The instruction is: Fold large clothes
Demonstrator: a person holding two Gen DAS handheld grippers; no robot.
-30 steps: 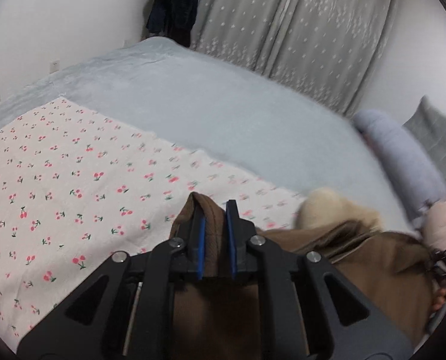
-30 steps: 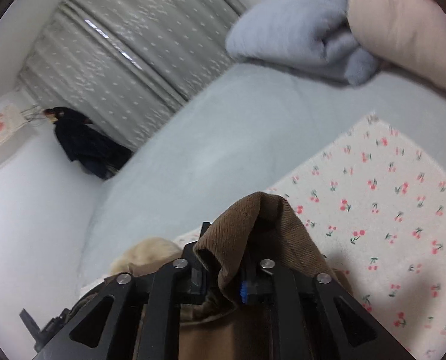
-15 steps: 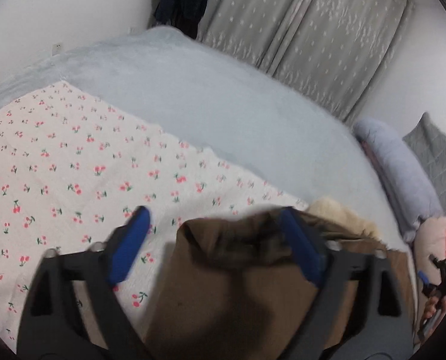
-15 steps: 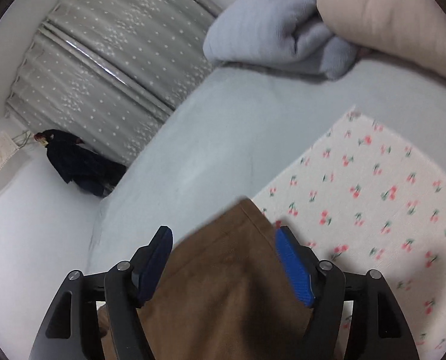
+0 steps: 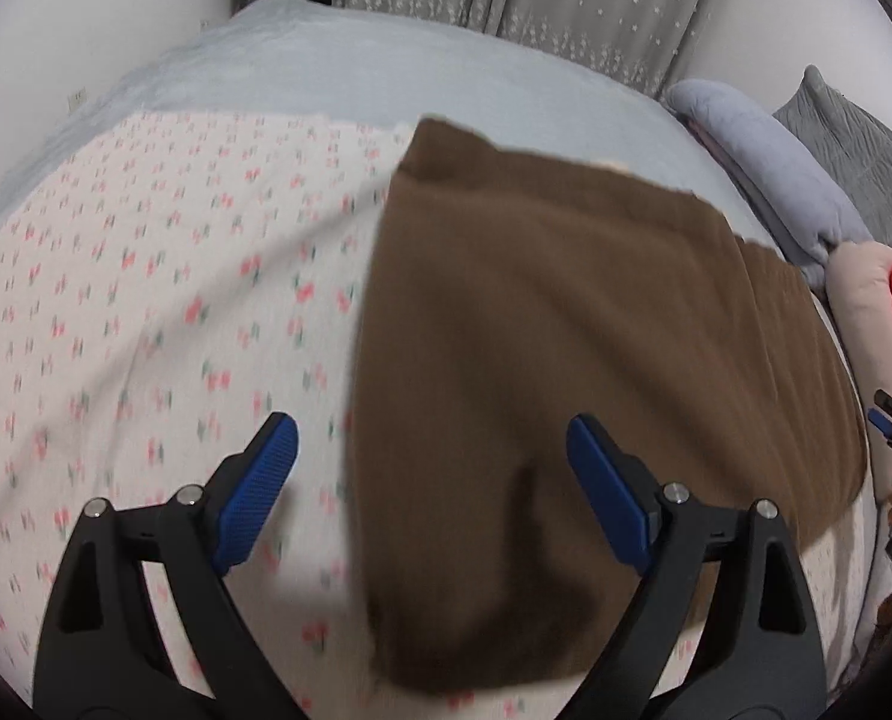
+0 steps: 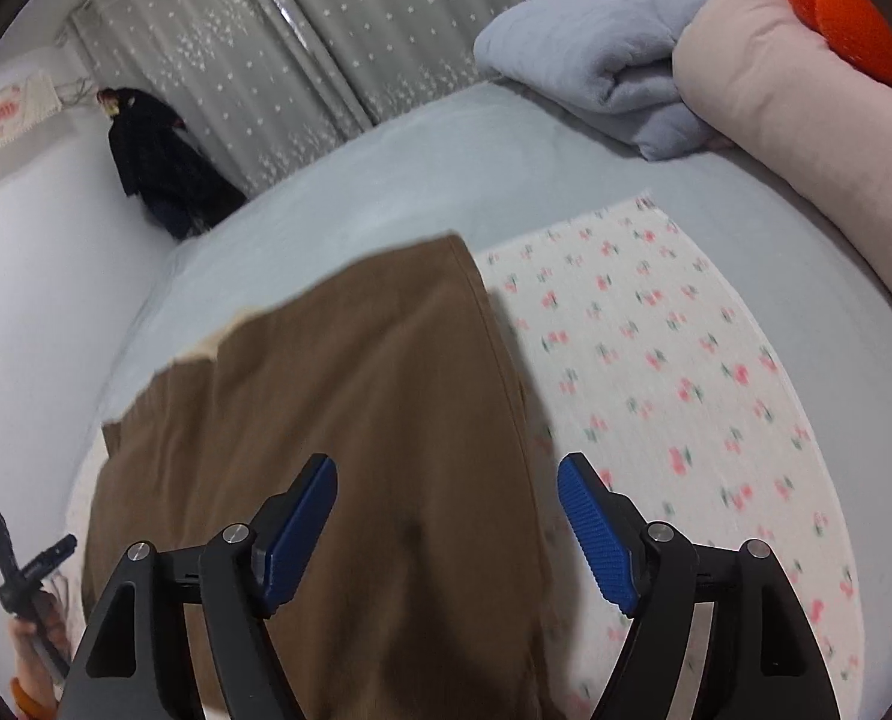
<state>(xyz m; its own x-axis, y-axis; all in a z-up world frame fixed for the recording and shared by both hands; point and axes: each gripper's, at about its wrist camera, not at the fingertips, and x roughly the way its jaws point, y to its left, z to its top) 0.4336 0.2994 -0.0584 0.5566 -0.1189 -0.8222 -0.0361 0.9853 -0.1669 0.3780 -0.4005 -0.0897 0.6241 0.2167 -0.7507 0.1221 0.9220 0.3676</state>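
**Operator:** Left wrist view gives me a bed (image 5: 386, 78) under a pale blue-grey cover, with a white cherry-print sheet (image 5: 146, 300) spread over the near part. A brown garment (image 5: 536, 330) lies flat on that sheet, its far corner just over the sheet's edge onto the cover, a sliver of cream lining showing along its far edge.

**Spotter:** And the room?

**Operator:** White walls, grey star-patterned curtains (image 6: 302, 42) behind the bed, dark clothing (image 6: 158, 168) hanging in the corner. In the right wrist view a rolled grey-blue blanket (image 6: 602, 54) and a pink cushion (image 6: 794, 120) with something orange (image 6: 836, 6) on it sit at the bed's end. A small floral hanging (image 6: 2, 120) is on the wall; I can read no writing anywhere.

**Spotter:** Claws?

**Operator:** My left claw (image 5: 434, 480) is released, jaws spread wide and just been opening, hovering above the garment's left edge; no pad touches cloth. My right claw (image 6: 446, 516) is likewise released and just been opening, above the garment's right edge, nothing gripped.

**Spotter:** Room to move?

**Operator:** The sheet is bare on both sides of the garment, and the cover beyond it is bare as far as the curtains. The picture is motion-blurred near the claws.
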